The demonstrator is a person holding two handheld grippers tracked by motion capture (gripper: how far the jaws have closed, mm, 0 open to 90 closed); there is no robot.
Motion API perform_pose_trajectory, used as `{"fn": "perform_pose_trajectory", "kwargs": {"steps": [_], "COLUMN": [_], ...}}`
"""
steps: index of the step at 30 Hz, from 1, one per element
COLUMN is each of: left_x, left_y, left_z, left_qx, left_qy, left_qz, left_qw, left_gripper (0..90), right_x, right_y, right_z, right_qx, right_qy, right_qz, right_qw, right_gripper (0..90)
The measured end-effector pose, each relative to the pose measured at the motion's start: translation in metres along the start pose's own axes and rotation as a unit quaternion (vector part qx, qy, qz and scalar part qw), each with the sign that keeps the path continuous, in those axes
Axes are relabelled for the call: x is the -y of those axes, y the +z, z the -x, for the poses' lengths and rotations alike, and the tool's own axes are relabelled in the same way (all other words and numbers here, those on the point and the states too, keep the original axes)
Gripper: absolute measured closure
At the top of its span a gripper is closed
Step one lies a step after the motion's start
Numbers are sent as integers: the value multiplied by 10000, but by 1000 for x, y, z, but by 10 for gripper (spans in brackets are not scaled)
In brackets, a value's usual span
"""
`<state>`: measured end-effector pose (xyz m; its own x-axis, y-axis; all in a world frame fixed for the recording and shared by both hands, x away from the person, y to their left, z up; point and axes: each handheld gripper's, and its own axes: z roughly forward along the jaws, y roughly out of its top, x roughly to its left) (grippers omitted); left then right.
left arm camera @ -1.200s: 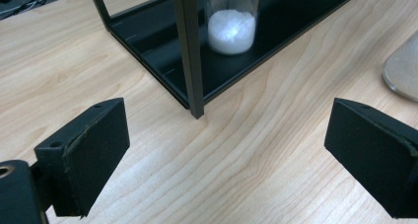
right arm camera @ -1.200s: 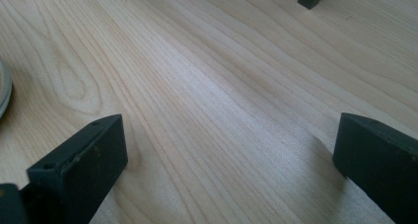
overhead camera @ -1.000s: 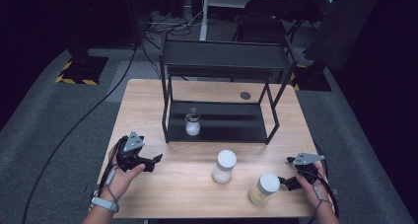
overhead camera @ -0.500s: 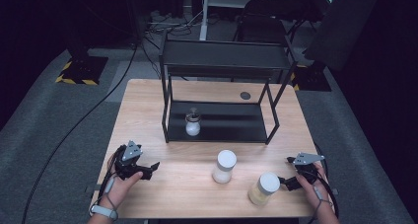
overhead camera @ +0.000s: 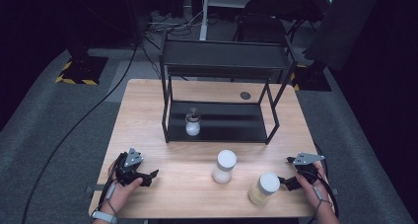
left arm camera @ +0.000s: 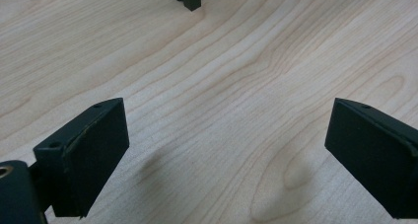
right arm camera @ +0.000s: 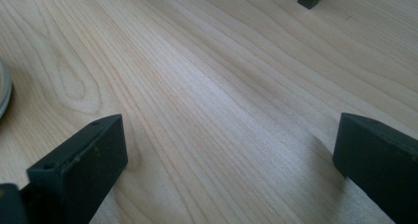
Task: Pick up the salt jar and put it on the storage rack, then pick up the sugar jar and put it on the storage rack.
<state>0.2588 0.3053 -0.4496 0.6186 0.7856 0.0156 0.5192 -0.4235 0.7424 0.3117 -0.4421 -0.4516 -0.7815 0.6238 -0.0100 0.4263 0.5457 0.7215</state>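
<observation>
1. Left gripper (overhead camera: 148, 175) now pulled back lower on the desk (overhead camera: 148, 110), jaws apart, empty.
2. Right gripper (overhead camera: 285, 181) wide apart, just beside yellowish jar (overhead camera: 263, 188); grab not yet made.

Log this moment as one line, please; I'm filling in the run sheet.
left gripper: open, empty, low over table | right gripper: open, empty, beside yellowish jar | white jar: table front | small bottle: rack lower shelf

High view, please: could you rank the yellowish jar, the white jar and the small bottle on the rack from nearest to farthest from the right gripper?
From the right gripper:
1. Yellowish jar, just beside it at the table's front.
2. White jar, farther left, mid-front.
3. Small bottle, back on the rack's lower shelf.
</observation>
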Motion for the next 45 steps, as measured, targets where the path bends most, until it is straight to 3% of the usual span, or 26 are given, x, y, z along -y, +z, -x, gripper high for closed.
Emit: {"fn": "perform_pose_trajectory", "kwargs": {"steps": [5,8,15,45], "left_x": [-3,-5,-4,-5], "left_y": [4,4,4,3], "left_z": [3,0,-3,2], "left_qx": [-47,-13,52,-50], "left_qy": [30,-170,-136,-238], "left_qz": [-240,-355,-365,-382], "left_qw": [9997,9992,9992,9990], "left_gripper": [31,31,19,8], "right_x": [0,0,0,-3], "right_y": [0,0,0,0], "right_z": [0,0,0,2], "right_qx": [0,-2,0,-27], "right_qy": [0,0,0,1], "right_qz": [1,1,0,-27], "right_qw": [10000,10000,10000,10000], "right_gripper": [0,0,0,14]}}
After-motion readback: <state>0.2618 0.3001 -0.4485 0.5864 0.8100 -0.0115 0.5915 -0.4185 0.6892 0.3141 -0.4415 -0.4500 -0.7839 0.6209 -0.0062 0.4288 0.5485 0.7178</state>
